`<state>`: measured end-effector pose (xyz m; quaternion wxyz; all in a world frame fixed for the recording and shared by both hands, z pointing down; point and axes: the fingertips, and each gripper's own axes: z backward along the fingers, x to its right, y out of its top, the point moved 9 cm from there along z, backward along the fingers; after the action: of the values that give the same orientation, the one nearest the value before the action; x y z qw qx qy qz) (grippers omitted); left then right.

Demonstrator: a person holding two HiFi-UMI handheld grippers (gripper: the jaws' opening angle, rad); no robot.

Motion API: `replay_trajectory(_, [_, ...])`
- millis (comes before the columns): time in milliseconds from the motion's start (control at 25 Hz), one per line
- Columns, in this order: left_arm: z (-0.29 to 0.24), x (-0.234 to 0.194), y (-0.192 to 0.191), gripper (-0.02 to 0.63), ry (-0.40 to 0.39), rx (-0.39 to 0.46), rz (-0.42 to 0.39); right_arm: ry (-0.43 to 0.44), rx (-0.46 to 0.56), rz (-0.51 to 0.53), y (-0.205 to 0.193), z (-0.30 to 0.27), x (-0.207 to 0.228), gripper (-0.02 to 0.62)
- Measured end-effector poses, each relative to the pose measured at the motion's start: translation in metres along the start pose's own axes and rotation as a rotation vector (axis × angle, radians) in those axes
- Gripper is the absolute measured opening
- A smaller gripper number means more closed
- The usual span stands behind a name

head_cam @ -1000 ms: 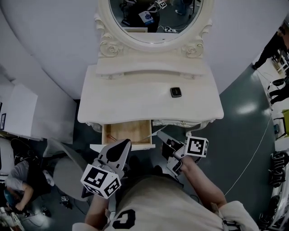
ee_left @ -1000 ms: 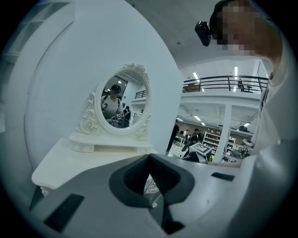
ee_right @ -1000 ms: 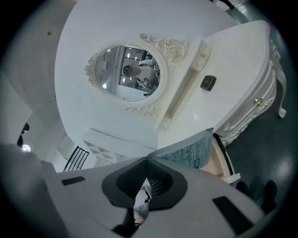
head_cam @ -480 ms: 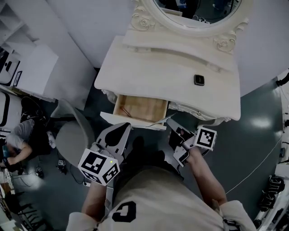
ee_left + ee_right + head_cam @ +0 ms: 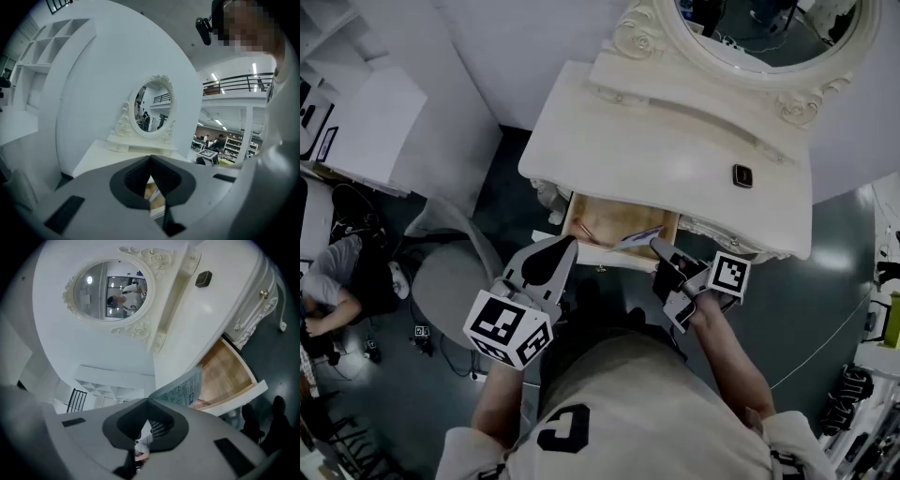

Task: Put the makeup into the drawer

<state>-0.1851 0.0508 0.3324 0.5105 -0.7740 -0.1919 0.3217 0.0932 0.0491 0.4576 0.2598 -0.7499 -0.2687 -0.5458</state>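
The right tool (image 5: 657, 246) is clamping a flat printed packet (image 5: 639, 236) between closed jaws, holding it at the front edge of the open drawer (image 5: 605, 217) below the worktop's (image 5: 656, 150) front edge. The left tool (image 5: 568, 242) is hovering alongside, jaws together and empty. A small dark compact (image 5: 742, 175) is lying near the worktop's right edge.

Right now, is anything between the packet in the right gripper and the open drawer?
Nothing visible. The right gripper is shut on the flat printed packet, right at the open drawer, whose wooden floor shows. The left gripper is shut and off to the side.
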Motion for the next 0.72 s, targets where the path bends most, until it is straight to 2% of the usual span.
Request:
replay_trajectory(160, [0.01,-0.047,-0.002,0.054,-0.006,-0.013,0.018,-0.031,0.016,-0.01,-0.009,-0.034,-0.003,0.025])
replay_trajectory(360, [0.017,-0.085,-0.008,0.054,-0.01,-0.037,0.048,-0.055,0.029,-0.036,-0.019,-0.056,-0.001,0.025])
replay_trajectory(480, [0.012,-0.093,-0.012,0.054,-0.018,-0.053,0.067,-0.069,0.023,-0.085,-0.019,-0.06,0.01,0.025])
replay_trajectory(720, [-0.019,-0.082,-0.007,0.054,-0.048,-0.075,0.059,-0.109,0.028,-0.179,-0.003,-0.055,0.04,0.025])
